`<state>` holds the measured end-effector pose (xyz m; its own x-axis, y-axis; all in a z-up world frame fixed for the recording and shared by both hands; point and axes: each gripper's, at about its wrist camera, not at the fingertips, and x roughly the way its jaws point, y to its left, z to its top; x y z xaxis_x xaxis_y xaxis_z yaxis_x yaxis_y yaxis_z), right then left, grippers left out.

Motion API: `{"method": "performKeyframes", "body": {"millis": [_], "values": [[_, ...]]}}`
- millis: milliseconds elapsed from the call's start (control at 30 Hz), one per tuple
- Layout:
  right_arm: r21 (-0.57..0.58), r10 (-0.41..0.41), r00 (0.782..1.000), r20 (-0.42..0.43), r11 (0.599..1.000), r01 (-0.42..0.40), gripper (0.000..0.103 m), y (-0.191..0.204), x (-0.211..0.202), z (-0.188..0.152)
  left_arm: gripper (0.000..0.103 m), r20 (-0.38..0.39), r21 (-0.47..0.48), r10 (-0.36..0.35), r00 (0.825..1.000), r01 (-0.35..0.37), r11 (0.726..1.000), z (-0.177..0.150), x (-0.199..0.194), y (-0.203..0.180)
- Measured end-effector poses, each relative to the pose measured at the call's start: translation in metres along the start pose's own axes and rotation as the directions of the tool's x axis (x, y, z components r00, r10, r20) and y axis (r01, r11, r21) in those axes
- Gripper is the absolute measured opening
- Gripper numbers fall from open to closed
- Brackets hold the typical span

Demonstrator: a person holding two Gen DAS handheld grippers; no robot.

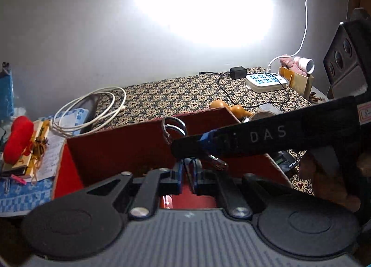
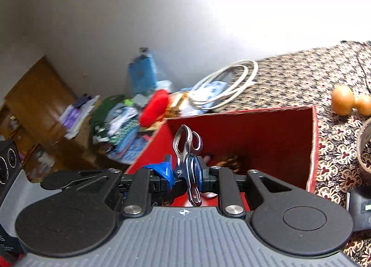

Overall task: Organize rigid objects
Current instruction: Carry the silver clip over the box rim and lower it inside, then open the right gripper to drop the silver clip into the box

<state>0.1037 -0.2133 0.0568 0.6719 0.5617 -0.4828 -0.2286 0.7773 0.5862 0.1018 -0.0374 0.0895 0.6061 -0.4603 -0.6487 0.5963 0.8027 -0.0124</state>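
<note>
Red open-topped cardboard box (image 2: 266, 141) on the patterned worktop (image 1: 176, 95); landmark for this entry.

Left of box: red stuffed toy (image 1: 18, 137), coiled white cable (image 1: 92, 109). Untouched.

Over box, left gripper (image 1: 185, 174): fingers drawn together; nothing shows between them.

Over box, right gripper (image 2: 185, 174): fingers clamped on small steel scissors (image 2: 186, 151), handle loops up, above the box's open top.

Right of box: tan gourd (image 2: 350, 103), tape roll (image 2: 365, 148).

Step, as judged: scissors being carried for sorting, likely to go in the box. Next move calls for lowering inside the walls, then releasing.

Obscured: the scissors' blade end runs behind the gripper body; box contents mostly hidden; right-wrist view's left side is blurred.
</note>
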Motion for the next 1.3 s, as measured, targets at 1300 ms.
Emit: {"method": "performKeyframes", "body": {"millis": [1300], "values": [[0.040, -0.455, 0.890, -0.004, 0.890, 0.455, 0.006, -0.020, 0.059, 0.009, 0.007, -0.301, -0.089, -0.036, 0.953, 0.010, 0.996, 0.000, 0.108, 0.062]]}}
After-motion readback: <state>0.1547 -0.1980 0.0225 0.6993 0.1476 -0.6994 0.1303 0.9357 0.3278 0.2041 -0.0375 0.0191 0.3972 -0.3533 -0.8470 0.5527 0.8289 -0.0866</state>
